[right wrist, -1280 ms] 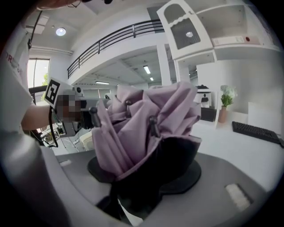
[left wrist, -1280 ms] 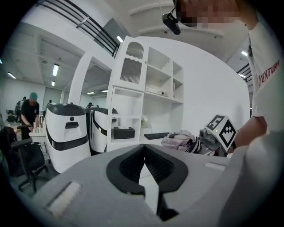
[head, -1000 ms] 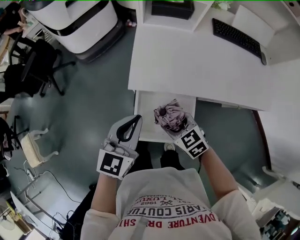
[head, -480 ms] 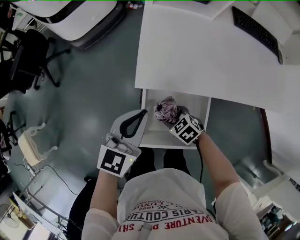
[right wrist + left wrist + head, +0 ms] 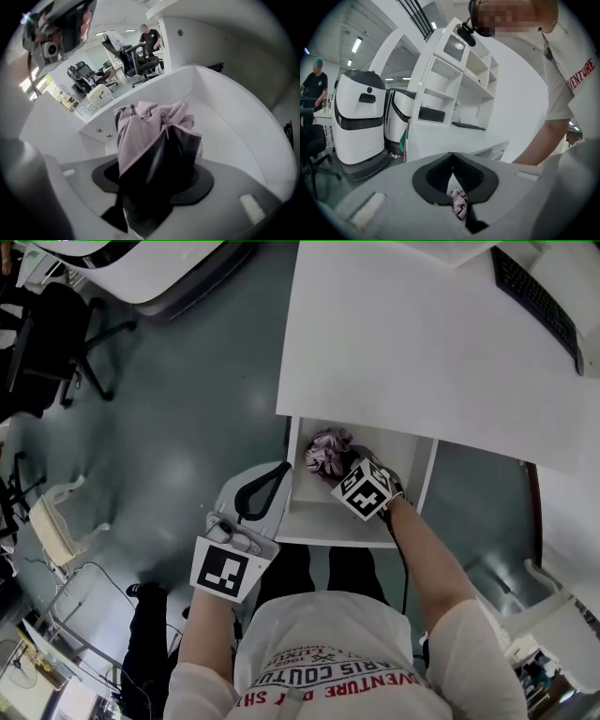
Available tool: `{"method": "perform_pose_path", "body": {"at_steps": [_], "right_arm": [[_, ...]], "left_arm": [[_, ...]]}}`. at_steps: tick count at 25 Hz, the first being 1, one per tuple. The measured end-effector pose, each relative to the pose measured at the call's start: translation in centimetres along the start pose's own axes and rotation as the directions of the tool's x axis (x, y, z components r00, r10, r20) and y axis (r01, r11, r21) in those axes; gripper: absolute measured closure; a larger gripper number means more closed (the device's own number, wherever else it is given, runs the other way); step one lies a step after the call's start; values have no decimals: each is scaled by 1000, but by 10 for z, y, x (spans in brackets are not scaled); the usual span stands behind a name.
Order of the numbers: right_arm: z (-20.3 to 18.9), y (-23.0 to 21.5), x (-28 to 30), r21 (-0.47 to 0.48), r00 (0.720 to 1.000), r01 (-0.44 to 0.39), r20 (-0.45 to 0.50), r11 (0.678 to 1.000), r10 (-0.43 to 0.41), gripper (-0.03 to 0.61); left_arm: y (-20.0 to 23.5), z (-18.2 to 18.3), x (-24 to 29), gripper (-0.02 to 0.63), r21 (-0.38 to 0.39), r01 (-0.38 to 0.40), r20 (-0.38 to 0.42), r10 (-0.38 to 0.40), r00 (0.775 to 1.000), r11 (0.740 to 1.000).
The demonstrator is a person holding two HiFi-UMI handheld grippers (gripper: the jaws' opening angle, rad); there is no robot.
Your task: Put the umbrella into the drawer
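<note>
The right gripper (image 5: 343, 474), at the centre of the head view, points down into the open drawer (image 5: 328, 524) with the folded pink-and-black umbrella (image 5: 326, 450) between its jaws, which are opening around it. The umbrella is in the drawer's upper left part, just below the desk (image 5: 403, 334) edge; whether it touches the bottom cannot be told. The left gripper (image 5: 279, 470), left of the drawer, has its jaws together on nothing, tips just beside the drawer's left wall.

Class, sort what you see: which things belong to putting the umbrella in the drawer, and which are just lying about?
Job in hand:
umbrella
drawer, open
right gripper, holding the umbrella

Lying about:
keyboard
office chair
left gripper, shut
</note>
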State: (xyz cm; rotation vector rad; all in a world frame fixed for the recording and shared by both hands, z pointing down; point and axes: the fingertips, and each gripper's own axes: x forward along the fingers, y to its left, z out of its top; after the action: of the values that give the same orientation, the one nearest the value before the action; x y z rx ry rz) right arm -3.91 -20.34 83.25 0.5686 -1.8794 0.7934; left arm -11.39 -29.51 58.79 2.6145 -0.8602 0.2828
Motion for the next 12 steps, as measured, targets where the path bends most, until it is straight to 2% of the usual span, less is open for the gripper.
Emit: {"method": "perform_pose_path", "body": {"at_steps": [5,12], "right_arm": [[0,-3,8,66,999,-37,-2,997,37,305],[0,-4,4,83,1000,25,-19,996,-23,261]], "left_arm": [[-1,3,3,609,20,8,-6,-8,1000,1000],[-1,15,0,609,33,3,0,-3,1000,999]]}}
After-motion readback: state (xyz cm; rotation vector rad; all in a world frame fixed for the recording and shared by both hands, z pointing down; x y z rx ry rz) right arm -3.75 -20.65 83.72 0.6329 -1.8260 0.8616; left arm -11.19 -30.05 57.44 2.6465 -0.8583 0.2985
